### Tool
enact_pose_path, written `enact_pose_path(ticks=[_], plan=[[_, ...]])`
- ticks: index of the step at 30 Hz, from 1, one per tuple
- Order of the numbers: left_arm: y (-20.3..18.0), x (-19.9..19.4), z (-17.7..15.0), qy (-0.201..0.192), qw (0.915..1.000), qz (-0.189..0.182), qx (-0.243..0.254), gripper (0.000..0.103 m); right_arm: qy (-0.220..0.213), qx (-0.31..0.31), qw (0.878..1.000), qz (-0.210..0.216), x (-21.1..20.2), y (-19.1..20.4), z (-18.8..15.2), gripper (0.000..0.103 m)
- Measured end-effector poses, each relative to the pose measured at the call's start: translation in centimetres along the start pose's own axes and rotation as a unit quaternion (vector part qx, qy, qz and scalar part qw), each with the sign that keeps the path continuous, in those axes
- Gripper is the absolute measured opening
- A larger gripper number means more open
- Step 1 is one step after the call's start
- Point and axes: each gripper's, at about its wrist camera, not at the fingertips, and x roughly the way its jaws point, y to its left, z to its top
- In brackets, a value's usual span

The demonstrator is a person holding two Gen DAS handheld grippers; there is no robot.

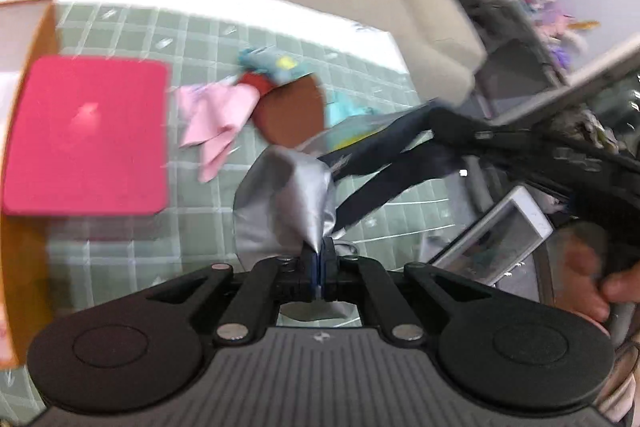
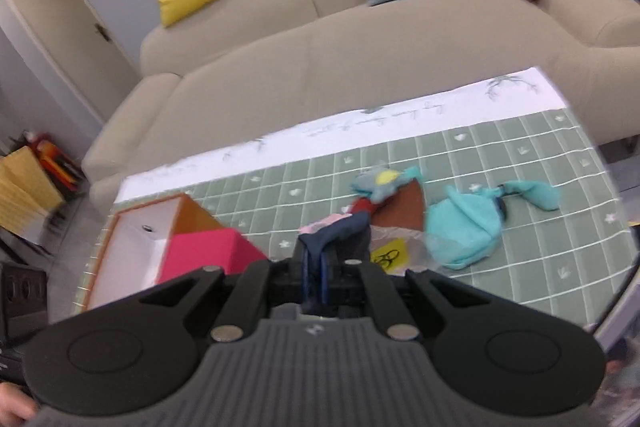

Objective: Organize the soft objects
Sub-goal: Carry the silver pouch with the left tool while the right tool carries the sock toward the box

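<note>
My left gripper [image 1: 320, 255] is shut on a silver-grey cloth [image 1: 284, 203] held above the table. A navy cloth [image 1: 384, 159] runs from the silver one toward my right gripper, which comes in from the right in the left wrist view. My right gripper [image 2: 316, 267] is shut on that navy cloth [image 2: 340, 231]. On the green checked tablecloth [image 1: 120, 31] lie a pink cloth [image 1: 216, 119], a brown piece [image 1: 292, 115], a small blue-grey soft toy [image 2: 380, 183] and a turquoise cloth [image 2: 464, 227].
A pink box [image 1: 88, 135] stands at the table's left, in front of an orange-sided white box [image 2: 136, 239]. A beige sofa [image 2: 320, 75] with cushions runs behind the table. Shelves and a grey frame [image 1: 504, 227] stand at the right.
</note>
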Motion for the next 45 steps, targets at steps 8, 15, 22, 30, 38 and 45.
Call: enact_pose_path(ticks=[8, 15, 22, 30, 38, 45], plan=[[1.7, -0.3, -0.6, 0.004, 0.9995, -0.02, -0.025, 0.001, 0.077, -0.032, 0.994, -0.072, 5.1, -0.1, -1.4, 0.003], [2.3, 0.3, -1.0, 0.015, 0.9994, -0.008, -0.029, 0.002, 0.151, 0.046, 0.983, -0.093, 11.8, -4.8, -7.3, 0.003], [2.4, 0.9, -0.9, 0.024, 0.9992, -0.006, -0.03, 0.002, 0.133, 0.107, 0.982, -0.076, 10.9, -6.9, -8.1, 0.003], [1.1, -1.9, 0.5, 0.03, 0.9992, -0.005, 0.025, 0.002, 0.041, 0.108, 0.992, -0.056, 3.2, -3.4, -2.7, 0.003], [1.5, -6.5, 2.7, 0.056, 0.9968, -0.004, 0.056, 0.002, -0.039, 0.057, 0.997, -0.032, -3.8, 4.6, 1.4, 0.003], [4.1, -12.4, 2.4, 0.023, 0.9937, 0.07, 0.084, 0.002, -0.058, -0.005, 0.998, 0.023, -6.0, 12.6, 2.0, 0.003]])
